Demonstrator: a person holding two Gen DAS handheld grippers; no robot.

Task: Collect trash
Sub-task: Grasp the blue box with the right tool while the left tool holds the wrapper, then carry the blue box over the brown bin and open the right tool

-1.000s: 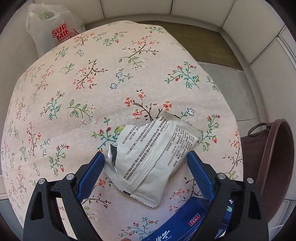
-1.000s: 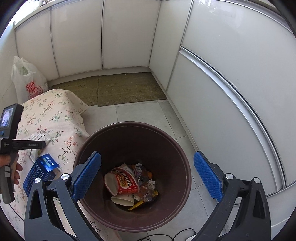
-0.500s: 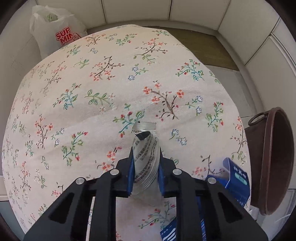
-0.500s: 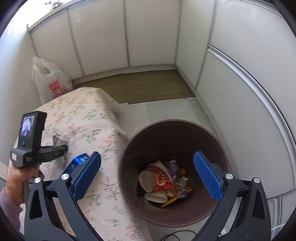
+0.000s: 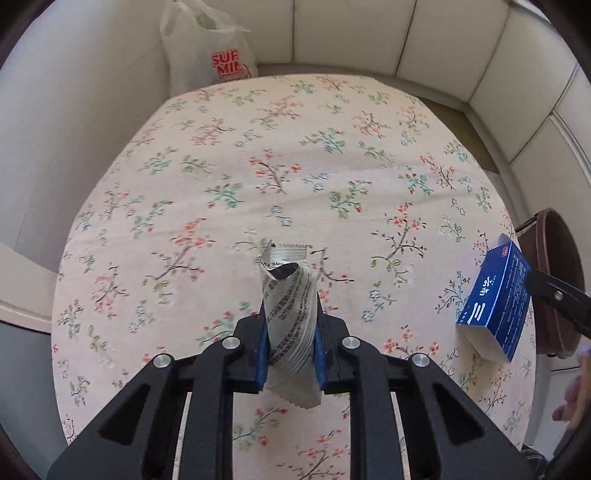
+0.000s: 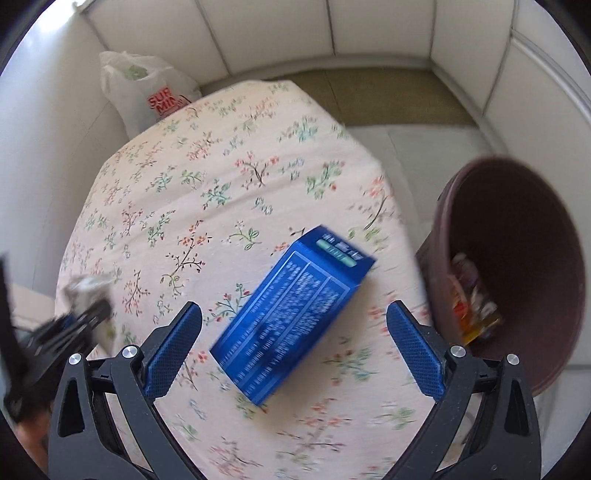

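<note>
My left gripper (image 5: 290,354) is shut on a crumpled silver snack wrapper (image 5: 290,295), which hangs above the floral tablecloth (image 5: 258,166); the same wrapper (image 6: 88,291) shows blurred at the left of the right wrist view. A blue carton (image 6: 293,317) lies flat on the cloth. My right gripper (image 6: 293,352) stands open above the carton, one blue pad on each side, neither touching it. The carton (image 5: 493,299) sits near the table's right edge in the left wrist view. A brown trash bin (image 6: 517,266) with several pieces of litter inside stands on the floor to the right.
A white plastic shopping bag (image 5: 208,48) with red letters stands against the wall behind the table. A woven mat (image 6: 384,96) lies on the tiled floor beyond the table. White cabinet panels (image 6: 388,26) close off the far side and the right. A hand (image 5: 576,391) shows at the right edge.
My left gripper shut on the wrapper and lifted it off the cloth, moving left. My right gripper swung from over the bin to over the blue carton, staying open.
</note>
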